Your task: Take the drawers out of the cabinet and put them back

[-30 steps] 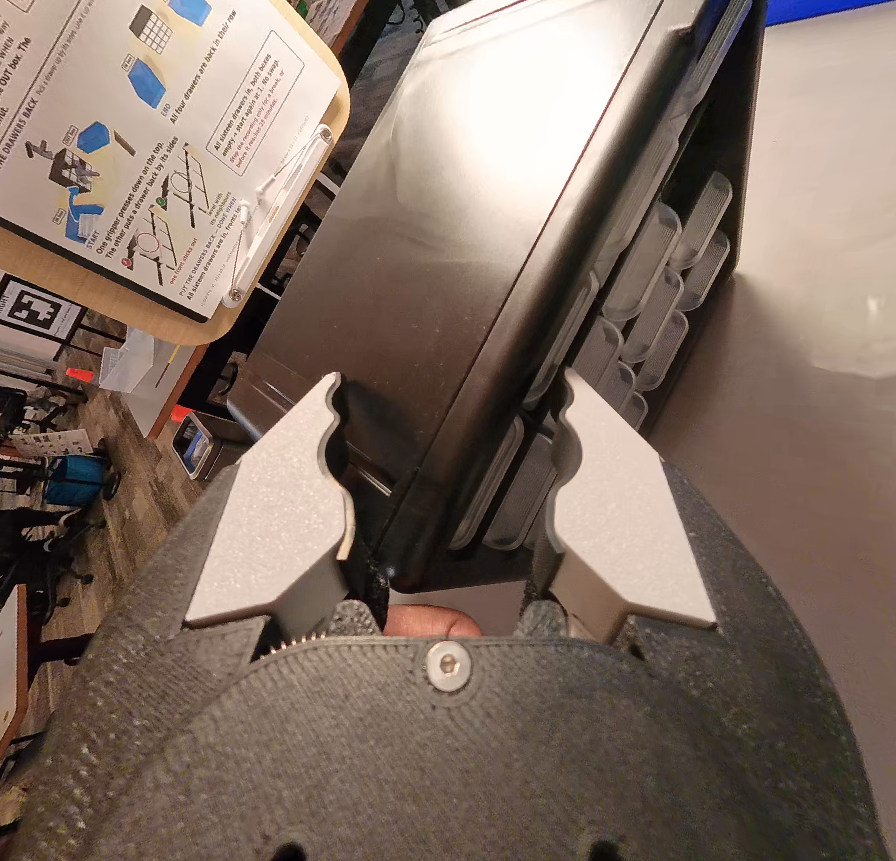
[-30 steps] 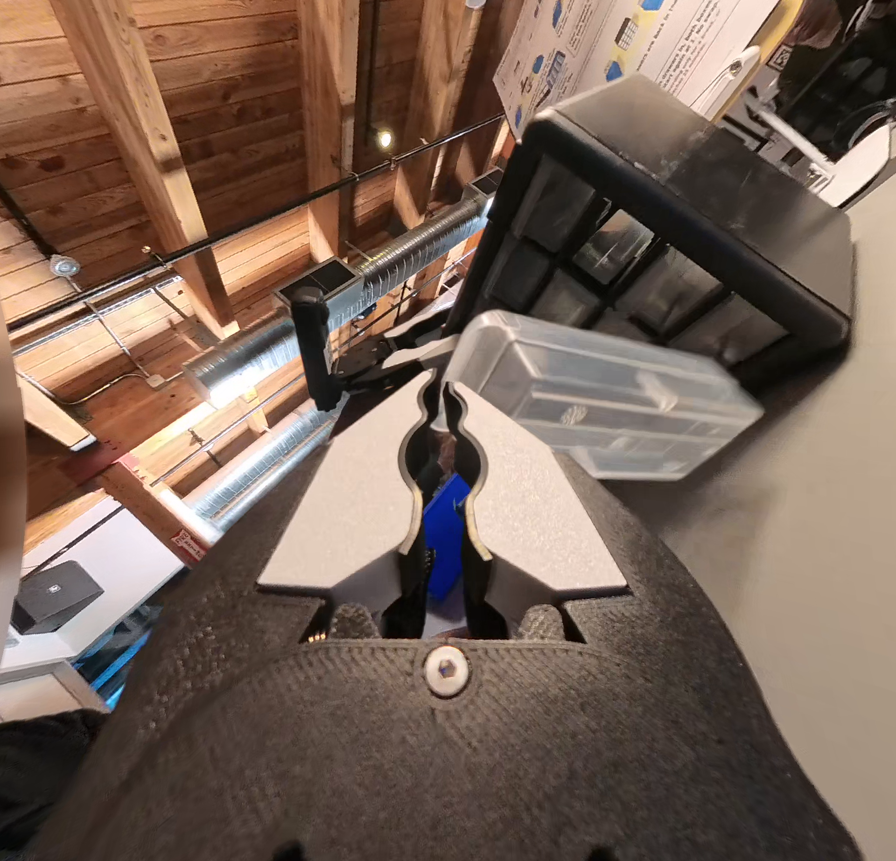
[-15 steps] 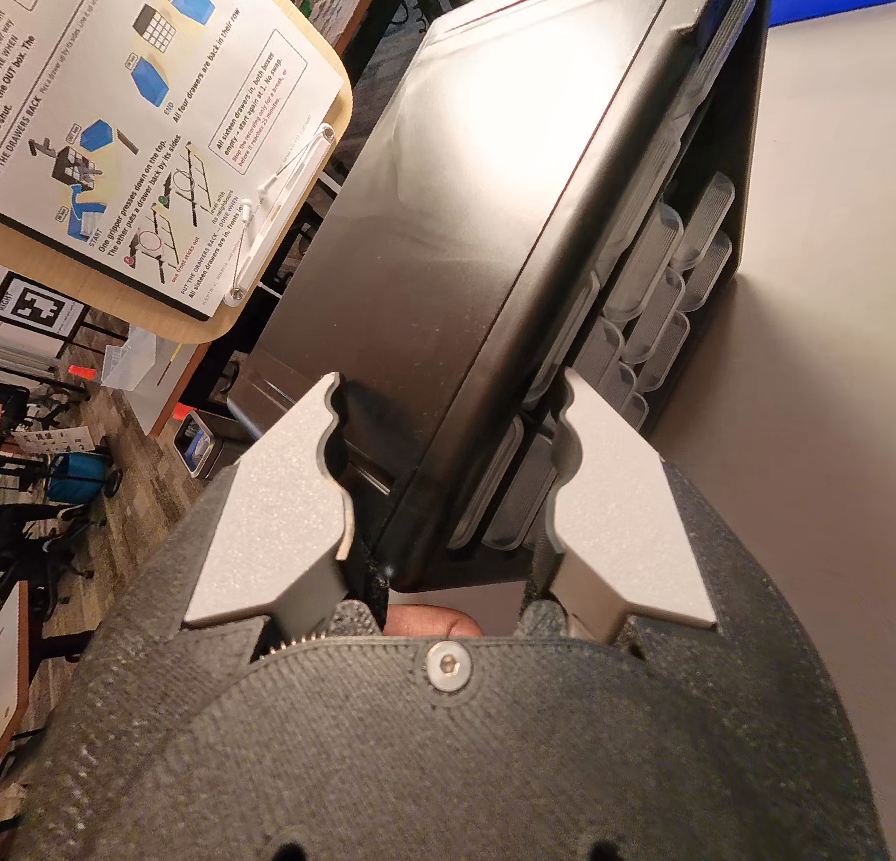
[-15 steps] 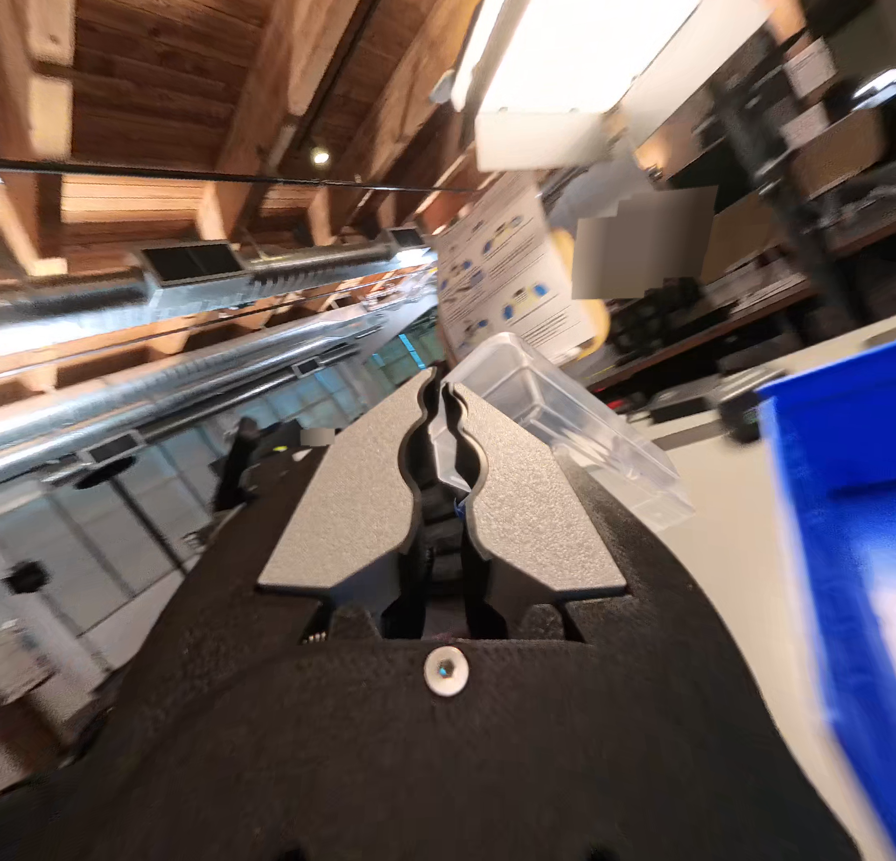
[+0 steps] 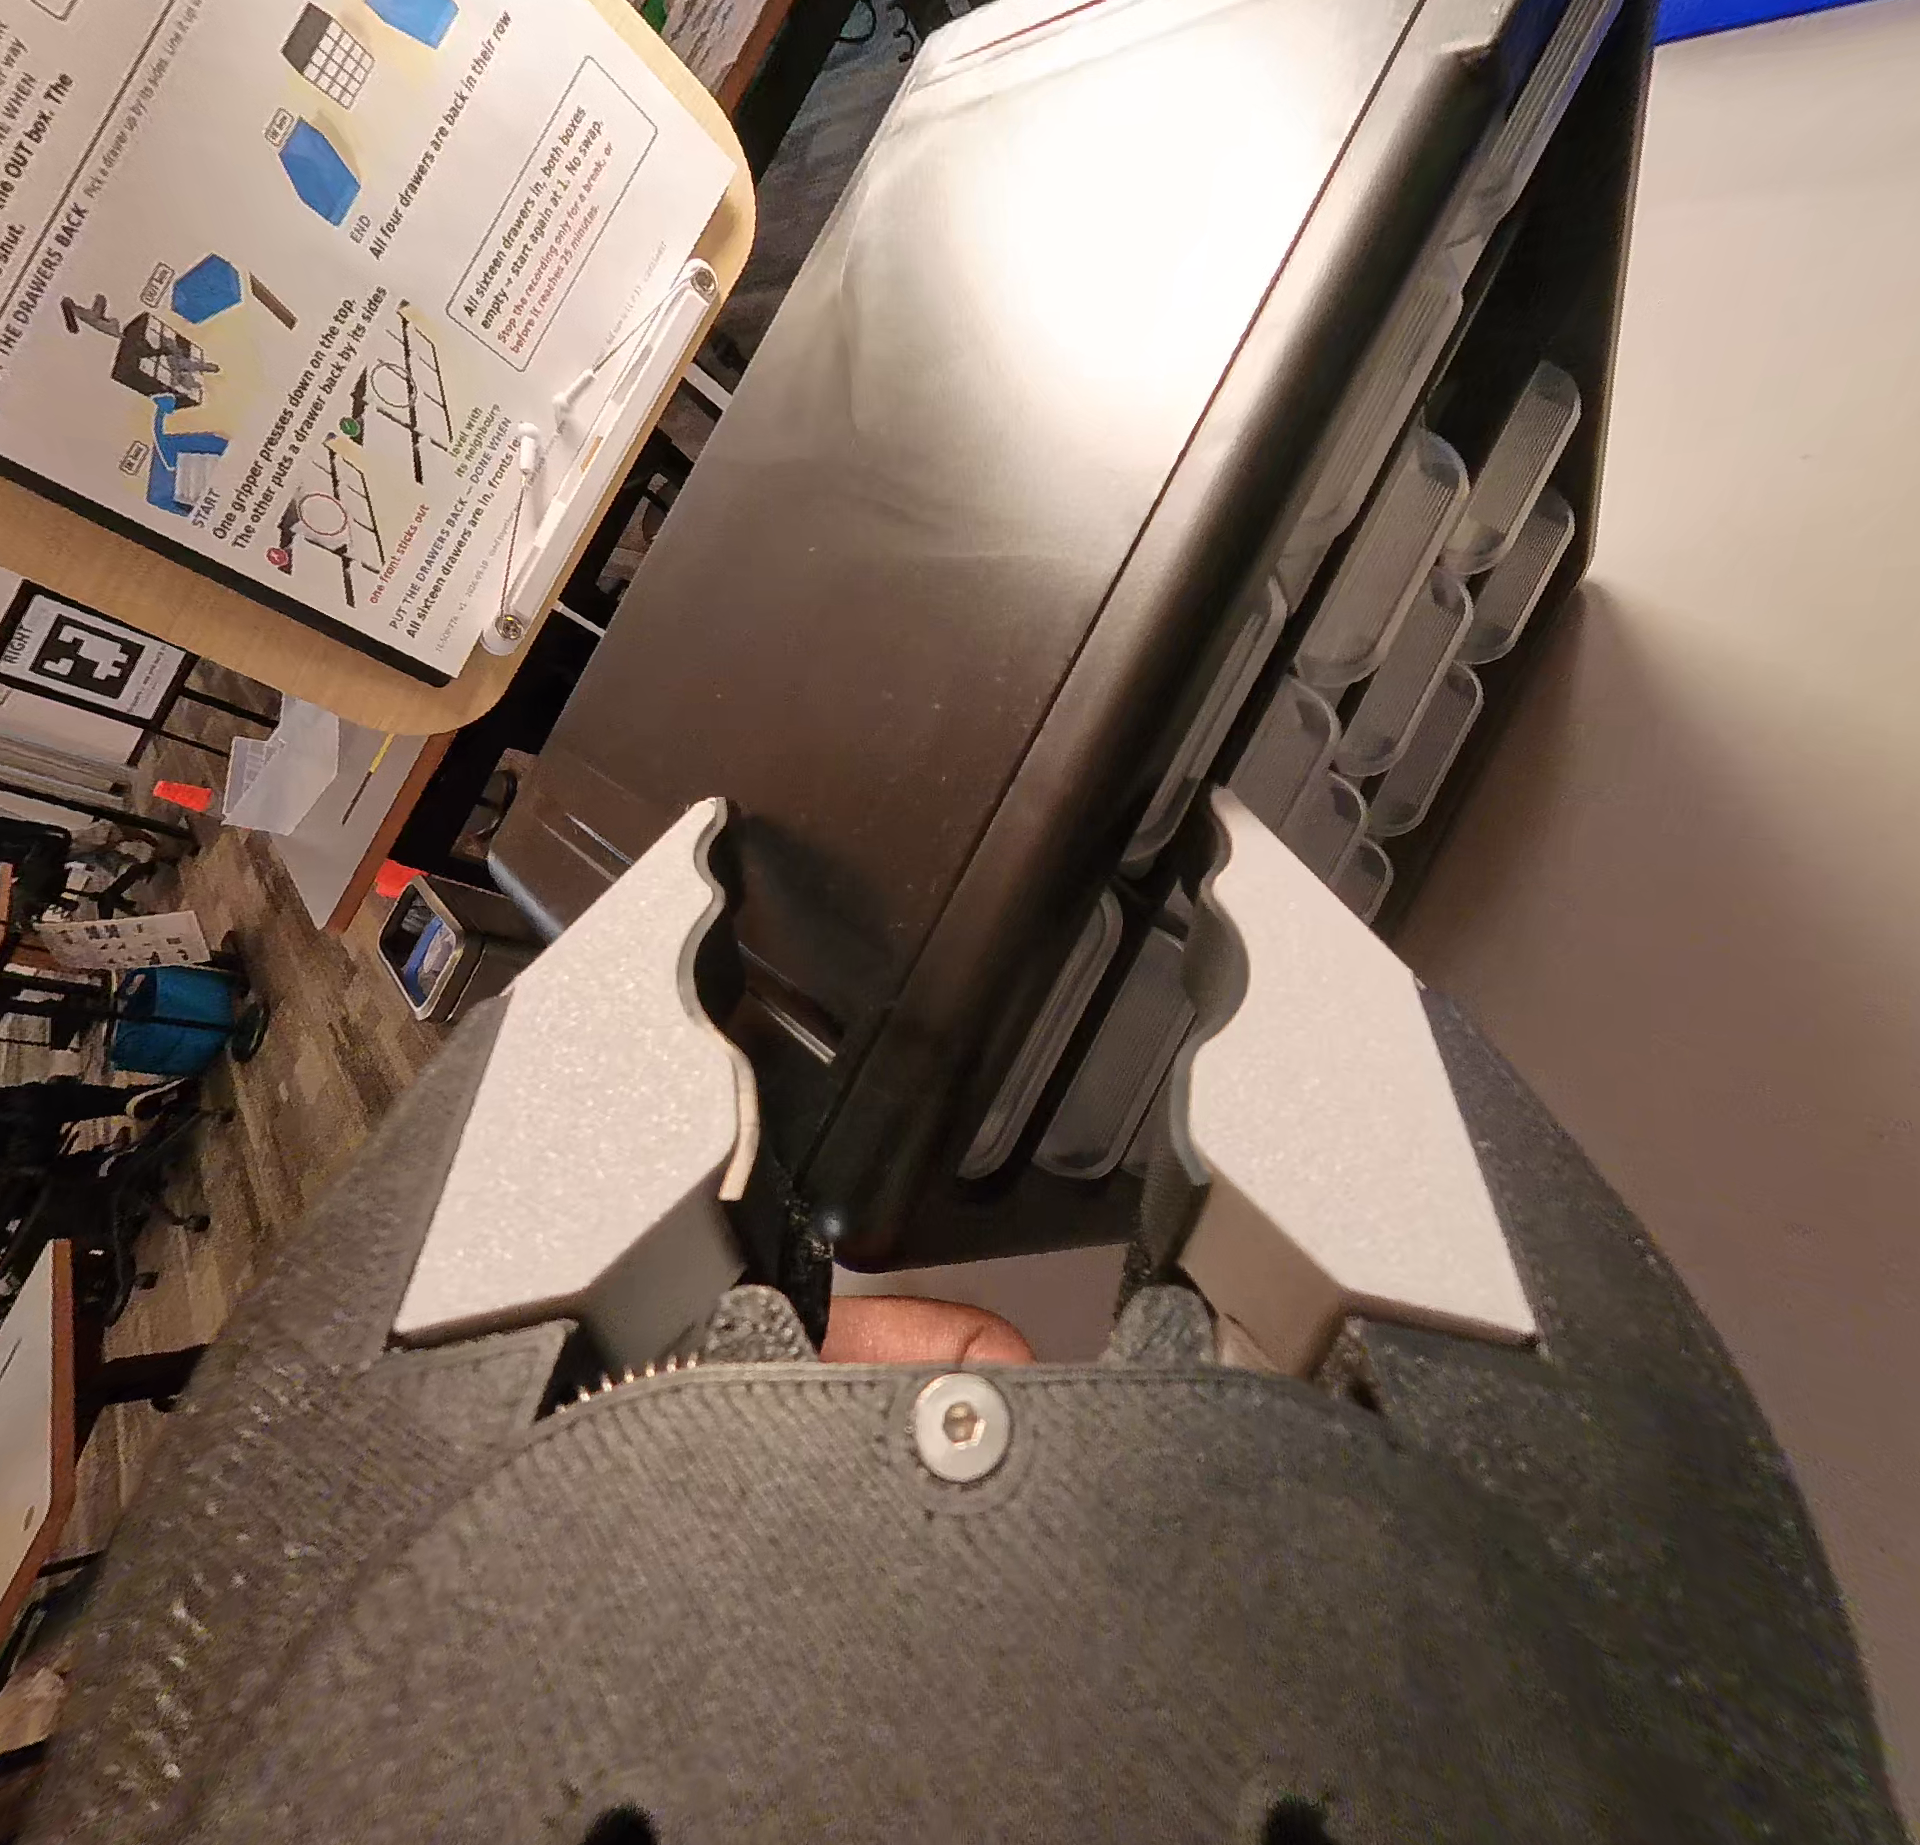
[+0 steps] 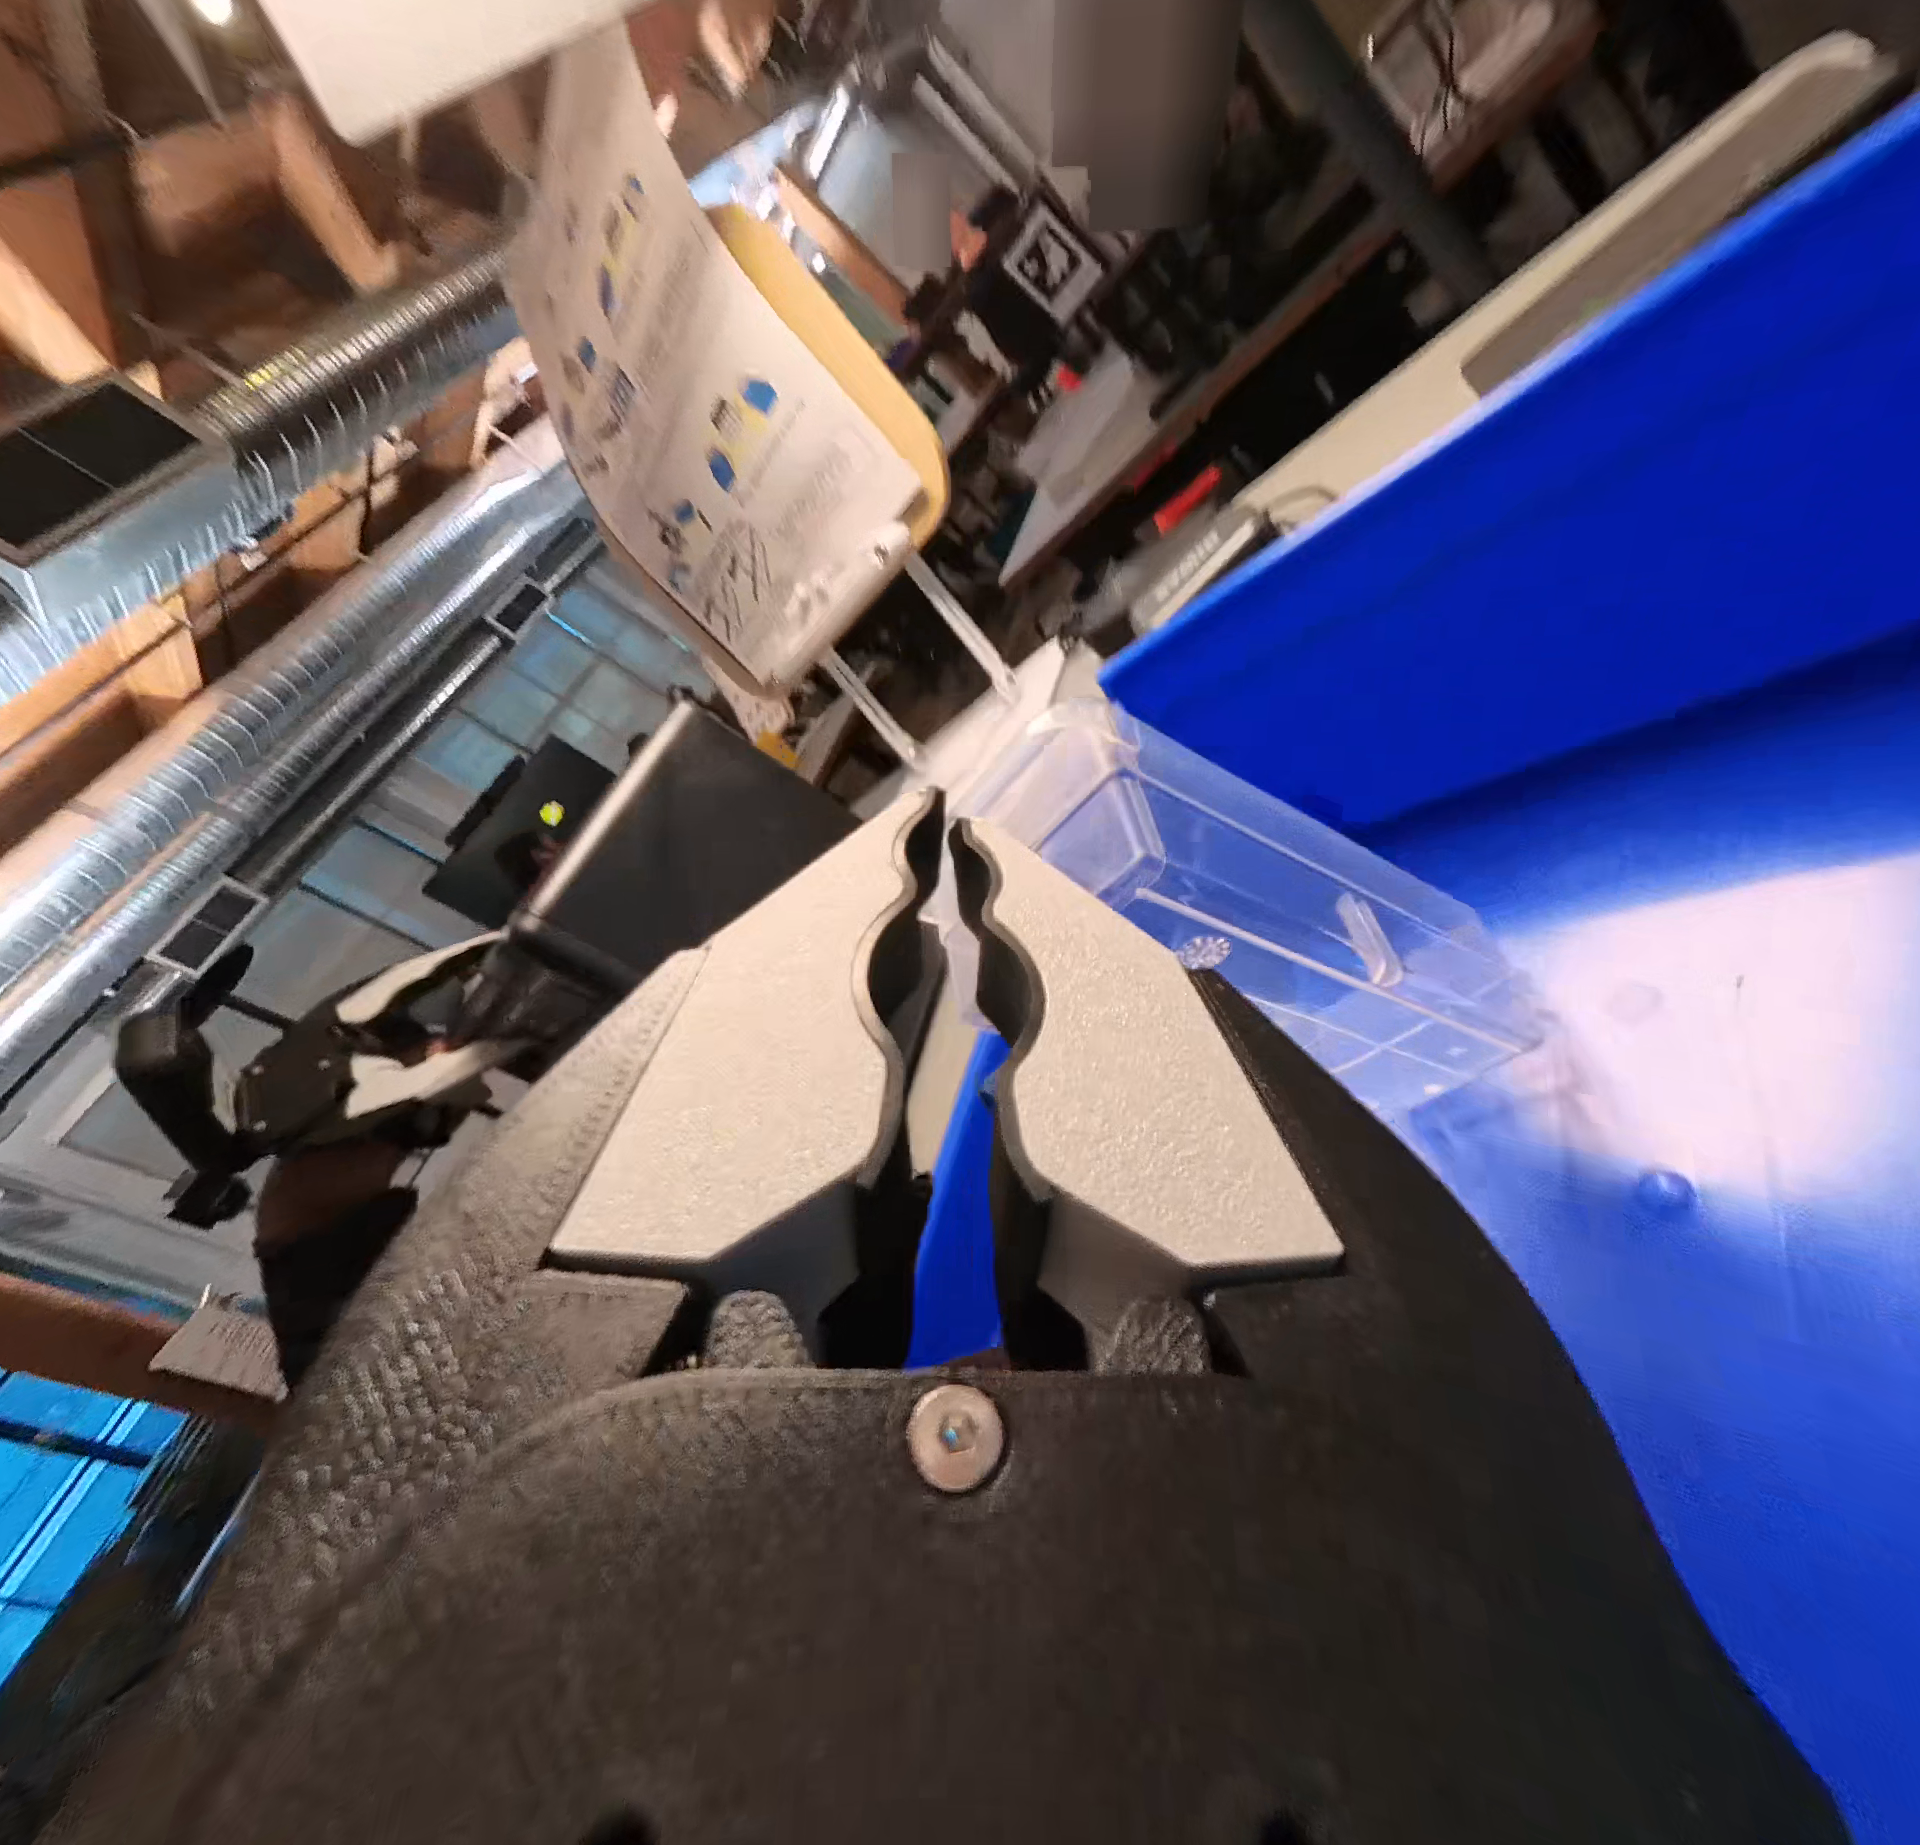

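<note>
The clear drawer [image 6: 1247, 891] is only pinched by a thin edge in the right gripper [image 6: 948, 827] over the blue bin [image 6: 1558, 590], so it could easily be twisted loose, while the black cabinet [image 5: 935, 548] is just straddled by the wide-open left gripper [image 5: 966, 839].

Grey table [image 5: 1714, 756] carries the black cabinet [image 5: 987, 445], standing on it; blue bin [image 6: 1558, 569] sits alongside.
</note>
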The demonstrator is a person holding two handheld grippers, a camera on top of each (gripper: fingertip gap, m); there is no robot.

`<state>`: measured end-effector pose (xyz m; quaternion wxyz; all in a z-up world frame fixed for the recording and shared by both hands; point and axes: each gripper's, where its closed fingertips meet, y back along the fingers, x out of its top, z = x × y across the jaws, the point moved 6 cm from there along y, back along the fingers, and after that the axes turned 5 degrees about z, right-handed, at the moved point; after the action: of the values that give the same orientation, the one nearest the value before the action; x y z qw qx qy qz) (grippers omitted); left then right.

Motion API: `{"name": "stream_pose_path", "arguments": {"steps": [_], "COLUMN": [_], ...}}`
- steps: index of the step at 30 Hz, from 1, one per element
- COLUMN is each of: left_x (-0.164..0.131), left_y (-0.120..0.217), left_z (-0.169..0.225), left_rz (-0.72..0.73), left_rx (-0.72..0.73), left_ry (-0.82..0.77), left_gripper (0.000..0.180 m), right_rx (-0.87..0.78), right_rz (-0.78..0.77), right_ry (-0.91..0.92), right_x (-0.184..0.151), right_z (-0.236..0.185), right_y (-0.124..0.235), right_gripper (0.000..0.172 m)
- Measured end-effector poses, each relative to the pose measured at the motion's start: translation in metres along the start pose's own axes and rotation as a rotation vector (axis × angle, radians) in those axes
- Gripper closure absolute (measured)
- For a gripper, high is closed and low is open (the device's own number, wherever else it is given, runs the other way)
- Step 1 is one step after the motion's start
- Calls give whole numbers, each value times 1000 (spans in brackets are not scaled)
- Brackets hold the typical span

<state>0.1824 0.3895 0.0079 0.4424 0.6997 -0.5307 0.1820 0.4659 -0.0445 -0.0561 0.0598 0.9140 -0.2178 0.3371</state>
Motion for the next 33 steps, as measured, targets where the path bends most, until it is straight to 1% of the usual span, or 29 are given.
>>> {"name": "stream_pose_path", "arguments": {"steps": [2,5,6,8,9,11,13,15,18,20,24,27,28,31,33], "left_x": [0,0,0,0,0,0,1,1,1,1,1,0,0,0,0], "left_y": [0,0,0,-1,0,-1,-1,-1,-2,-2,-2,-2,-2,-3,-3], "left_z": [0,0,0,1,1,1,1,2,2,2,2,2,2,1,1], "left_rz": [-3,-6,-7,-9,-10,-14,-18,-22,-27,-29,-26,-22,-21,-19,-20], "left_rx": [1,4,5,6,8,10,14,19,25,27,28,23,22,19,19], "left_ry": [-3,-7,-7,-9,-10,-13,-18,-25,-31,-34,-34,-33,-33,-33,-33], "left_gripper": [95,95,95,95,95,95,96,96,96,95,95,95,95,95,95], "right_rx": [10,-74,-102,-185,-238,-369,-480,-534,-601,-627,-706,-709,-698,-632,-611], "right_rz": [-2,15,9,29,42,37,-16,-96,-194,-240,-338,-367,-399,-591,-704], "right_ry": [-28,-12,5,41,62,119,172,202,270,322,479,569,596,613,603], "right_x": [0,12,15,21,22,21,13,3,-4,-2,3,0,-5,-31,-46], "right_z": [7,16,17,23,27,36,47,57,67,67,62,49,46,47,54], "right_y": [5,20,25,37,44,59,69,71,63,52,39,42,45,49,44], "right_gripper": [169,169,172,172,168,167,166,165,165,164,147,134,134,138,140]}}
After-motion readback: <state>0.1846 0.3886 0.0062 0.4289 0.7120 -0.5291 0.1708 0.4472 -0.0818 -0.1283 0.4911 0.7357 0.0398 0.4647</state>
